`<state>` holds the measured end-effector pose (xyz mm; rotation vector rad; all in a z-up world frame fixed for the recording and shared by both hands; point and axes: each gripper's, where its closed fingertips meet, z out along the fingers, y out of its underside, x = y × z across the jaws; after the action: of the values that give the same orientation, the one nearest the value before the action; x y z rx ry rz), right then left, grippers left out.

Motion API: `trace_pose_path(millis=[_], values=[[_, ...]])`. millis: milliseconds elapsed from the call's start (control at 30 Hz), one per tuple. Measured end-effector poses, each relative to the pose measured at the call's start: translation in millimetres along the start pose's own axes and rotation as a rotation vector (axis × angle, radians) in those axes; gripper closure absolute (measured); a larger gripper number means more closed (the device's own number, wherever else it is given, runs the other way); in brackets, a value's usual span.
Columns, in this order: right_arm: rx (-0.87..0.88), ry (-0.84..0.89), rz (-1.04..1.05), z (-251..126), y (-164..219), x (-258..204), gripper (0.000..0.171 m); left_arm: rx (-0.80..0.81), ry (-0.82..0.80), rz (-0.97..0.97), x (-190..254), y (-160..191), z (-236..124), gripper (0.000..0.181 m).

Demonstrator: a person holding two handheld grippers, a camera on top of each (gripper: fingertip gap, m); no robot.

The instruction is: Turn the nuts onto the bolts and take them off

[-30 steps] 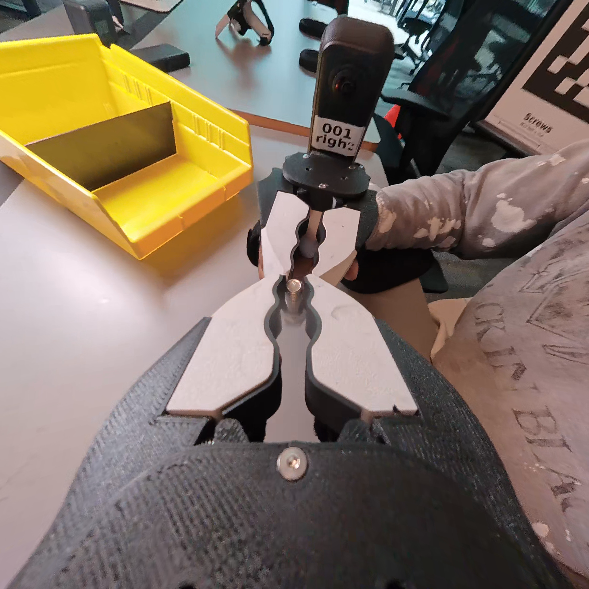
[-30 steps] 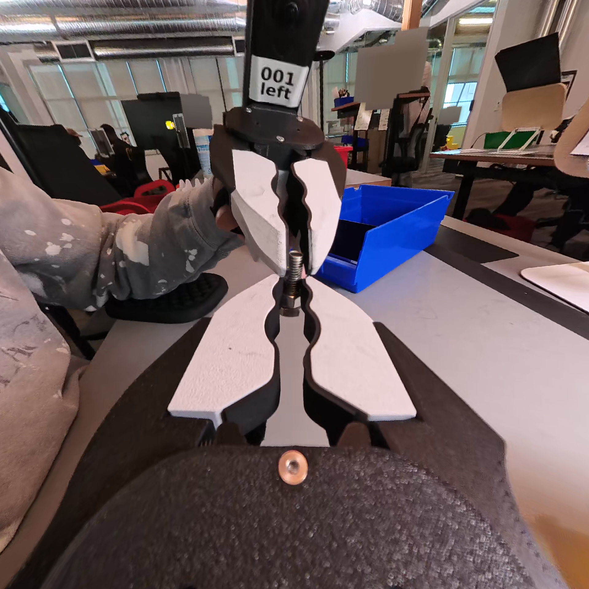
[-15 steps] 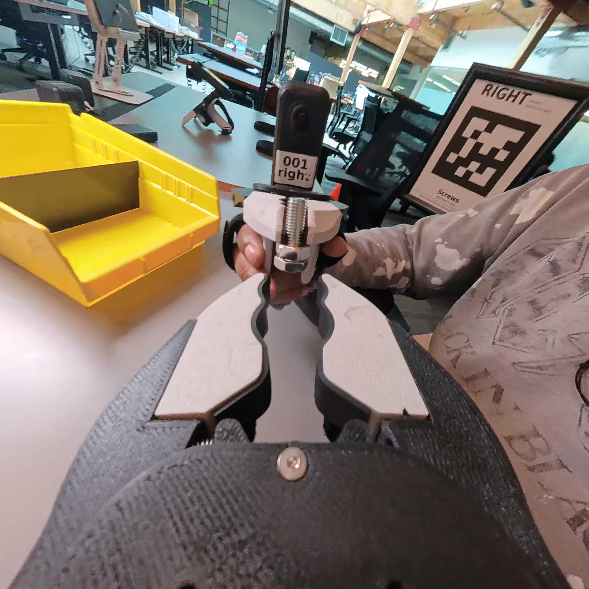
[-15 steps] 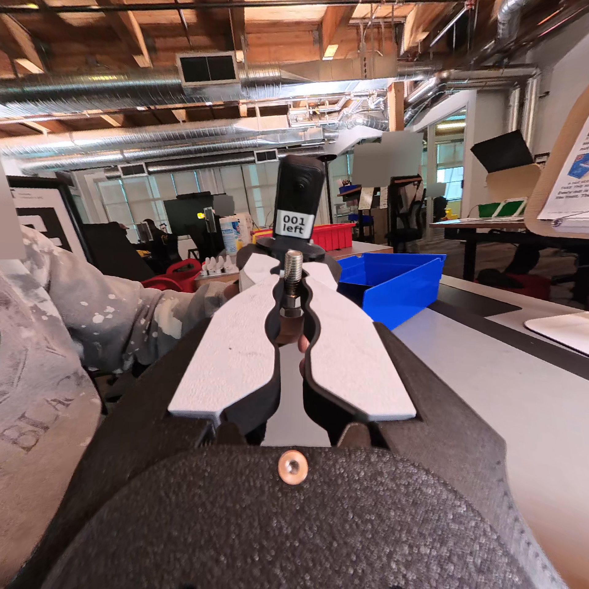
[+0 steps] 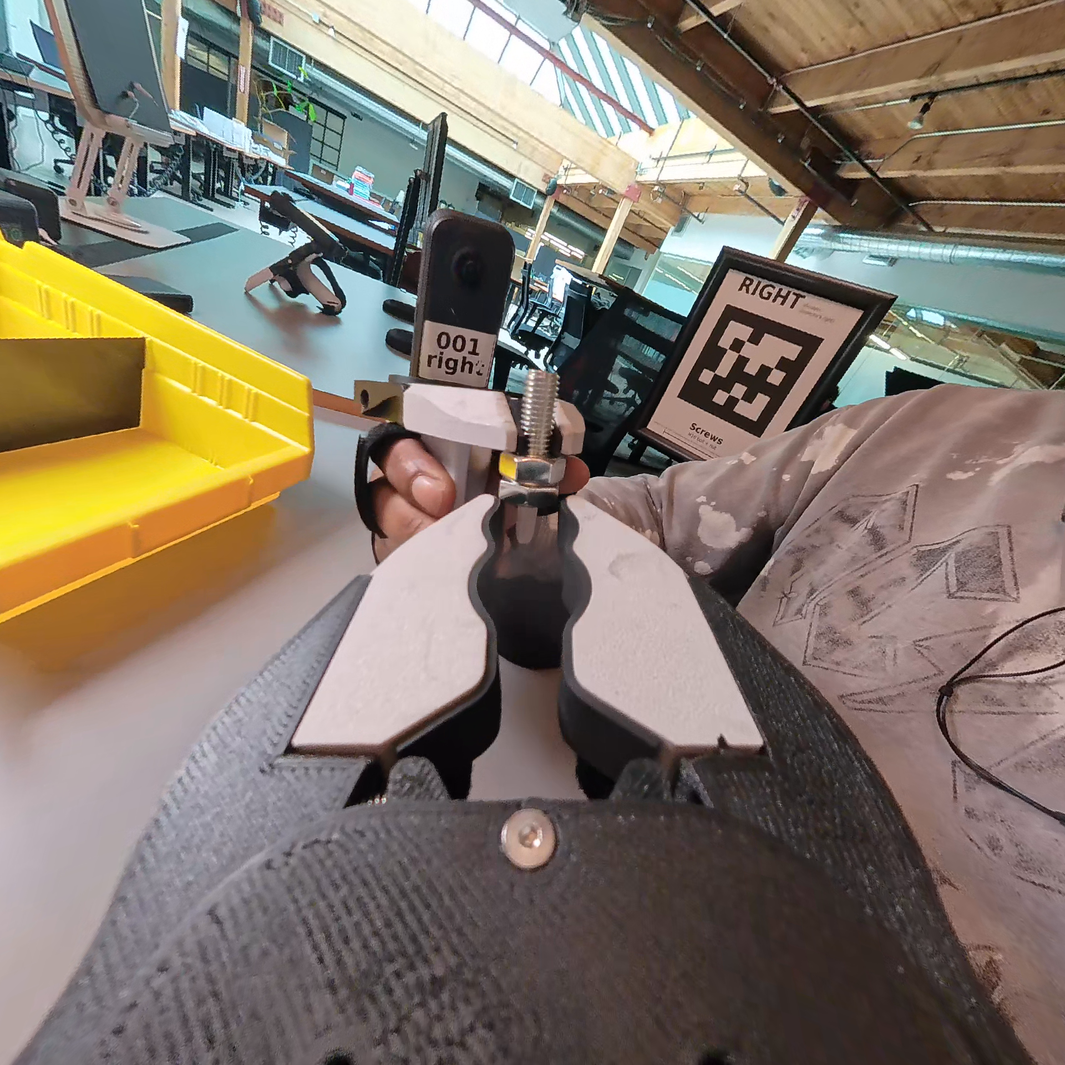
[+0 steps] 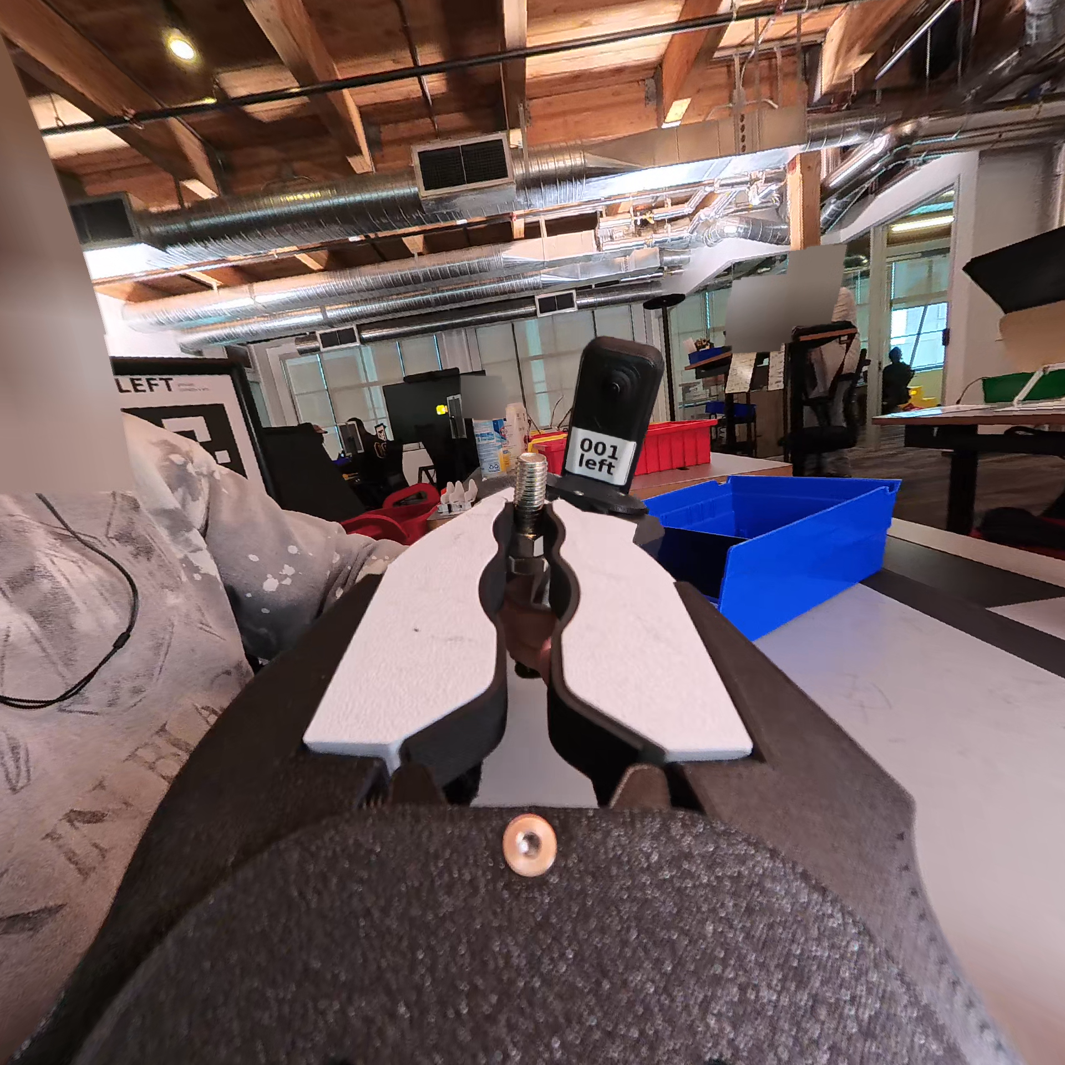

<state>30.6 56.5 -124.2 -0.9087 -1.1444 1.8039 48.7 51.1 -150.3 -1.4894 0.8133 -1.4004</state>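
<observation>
A steel bolt [image 5: 539,412] stands upright above the table, with a hex nut [image 5: 531,468] low on its thread and the bolt head [image 5: 521,493] just under it. My right gripper [image 6: 528,510] is shut on the threaded shaft; the thread tip [image 6: 530,478] pokes up past its fingers. In the left wrist view the right gripper [image 5: 539,429] faces me, with a hand behind it. My left gripper [image 5: 528,504] has its tips closed against the bolt head from below. In the right wrist view only the left gripper's camera post [image 6: 614,415] shows behind the bolt.
A yellow bin [image 5: 173,461] with a dark divider sits on the grey table [image 5: 115,749] at the left. A blue bin [image 6: 807,547] sits at the right. A framed marker board [image 5: 755,357] stands behind. The person's grey sleeve [image 5: 864,518] is at the right. Left and right tips are no more than a few centimetres apart.
One second ago the left gripper held the thread. It let go and opened, the right gripper lifted the bolt upright, and the left gripper has now closed in on the bolt's lower end.
</observation>
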Motion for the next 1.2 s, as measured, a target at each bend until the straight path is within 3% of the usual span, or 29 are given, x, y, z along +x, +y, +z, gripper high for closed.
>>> trace_pose_path(millis=[500,833,1067,1200], values=[[-0.031,0.019,-0.038,-0.2,2.1,1.6,0.162,0.055,-0.002,-0.011,-2.9,-3.8,-0.2,0.163],[-0.069,0.023,0.036,-1.3,2.0,5.4,0.162,0.073,-0.095,0.099,-8.6,-4.5,0.4,0.163],[-0.111,0.195,-0.095,-9.4,-11.8,23.4,0.155,0.206,-0.393,0.247,-25.6,-22.0,-16.1,0.163],[-0.176,0.263,-0.112,7.5,-9.5,36.9,0.143,0.256,-0.588,0.327,-37.9,-30.2,-35.0,0.163]])
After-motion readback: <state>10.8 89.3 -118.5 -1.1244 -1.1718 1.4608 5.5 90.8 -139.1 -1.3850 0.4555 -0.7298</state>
